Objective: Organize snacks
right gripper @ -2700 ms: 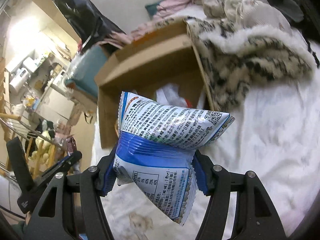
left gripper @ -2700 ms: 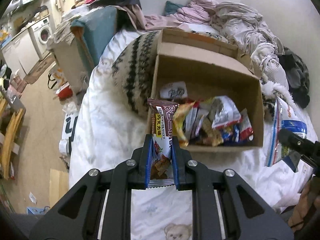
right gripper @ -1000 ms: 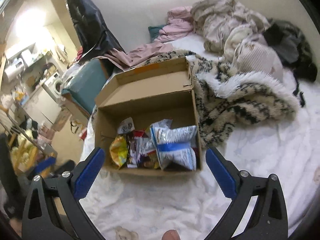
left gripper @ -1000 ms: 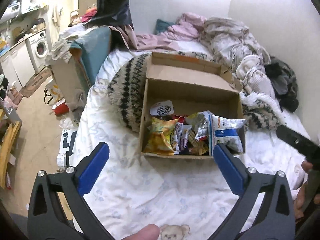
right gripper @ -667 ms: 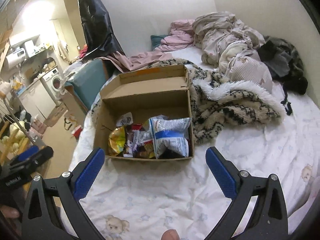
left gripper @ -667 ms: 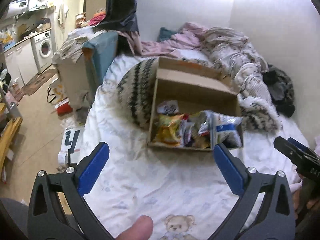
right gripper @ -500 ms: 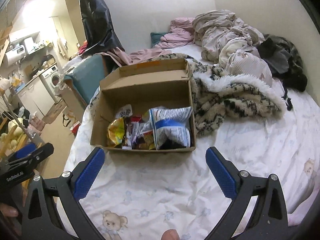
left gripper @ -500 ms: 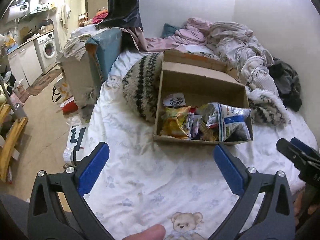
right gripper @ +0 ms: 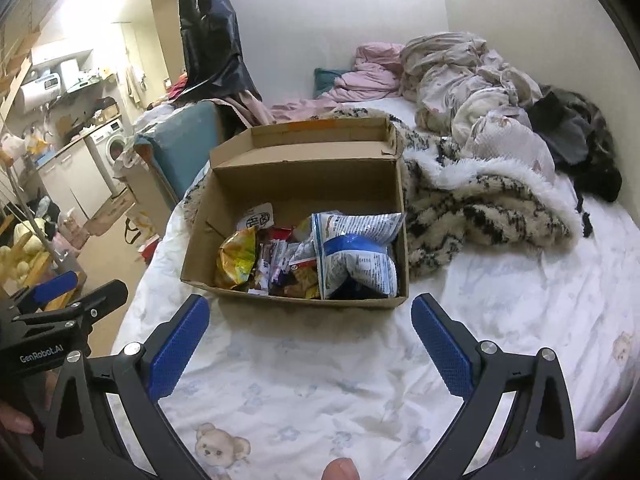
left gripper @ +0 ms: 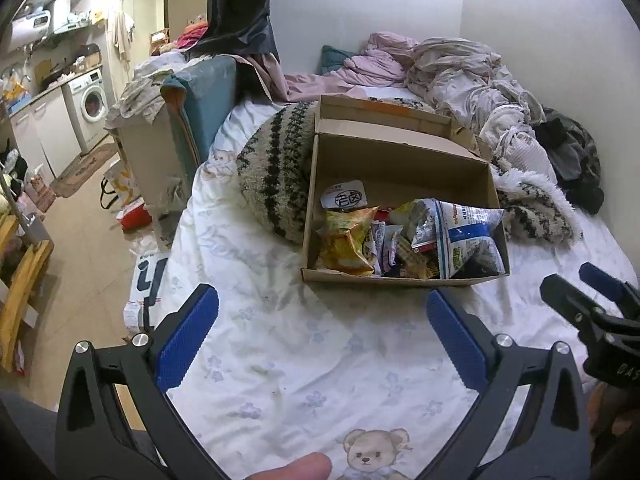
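Both the left gripper (left gripper: 320, 332) and the right gripper (right gripper: 310, 336) hover over the bed sheet (left gripper: 280, 360), jaws spread wide and empty. Beyond them, the cardboard box (right gripper: 288, 298) holds a yellow snack bag (right gripper: 236, 258) and a blue-and-white chip bag (right gripper: 356, 252).

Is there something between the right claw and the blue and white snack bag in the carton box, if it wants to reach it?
Only the box's near wall. The right claw hovers open over bare sheet, and the cardboard box has its top open. The blue and white bag stands above that wall, so coming in from above looks free.
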`<state>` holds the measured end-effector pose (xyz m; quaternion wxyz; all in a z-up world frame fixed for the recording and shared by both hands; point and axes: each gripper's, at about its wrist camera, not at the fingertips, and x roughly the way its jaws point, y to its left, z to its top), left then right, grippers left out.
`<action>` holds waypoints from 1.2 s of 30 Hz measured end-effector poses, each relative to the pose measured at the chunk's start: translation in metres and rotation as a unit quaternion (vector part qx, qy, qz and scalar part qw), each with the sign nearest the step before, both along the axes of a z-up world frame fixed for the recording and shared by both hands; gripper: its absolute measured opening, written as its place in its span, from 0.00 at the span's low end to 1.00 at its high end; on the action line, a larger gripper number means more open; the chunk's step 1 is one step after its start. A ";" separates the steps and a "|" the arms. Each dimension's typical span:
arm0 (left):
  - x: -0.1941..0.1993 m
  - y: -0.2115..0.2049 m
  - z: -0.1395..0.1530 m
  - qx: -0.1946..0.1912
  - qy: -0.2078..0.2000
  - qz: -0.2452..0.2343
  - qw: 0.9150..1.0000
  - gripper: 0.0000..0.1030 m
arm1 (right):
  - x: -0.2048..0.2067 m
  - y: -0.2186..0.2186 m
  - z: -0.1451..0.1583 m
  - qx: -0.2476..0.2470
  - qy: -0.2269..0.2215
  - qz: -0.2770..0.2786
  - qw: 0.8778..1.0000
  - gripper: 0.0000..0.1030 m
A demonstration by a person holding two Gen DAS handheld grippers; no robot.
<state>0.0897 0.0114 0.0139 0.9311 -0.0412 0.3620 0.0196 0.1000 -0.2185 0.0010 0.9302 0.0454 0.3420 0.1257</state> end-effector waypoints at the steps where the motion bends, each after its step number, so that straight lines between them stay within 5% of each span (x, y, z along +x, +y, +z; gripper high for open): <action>1: 0.000 0.000 0.001 -0.001 -0.001 0.001 1.000 1.00 | 0.001 0.000 -0.001 0.000 0.002 0.000 1.000 1.00; 36: -0.004 -0.003 0.002 -0.002 -0.005 -0.006 1.000 1.00 | -0.002 -0.003 -0.001 -0.007 -0.002 -0.006 1.000 1.00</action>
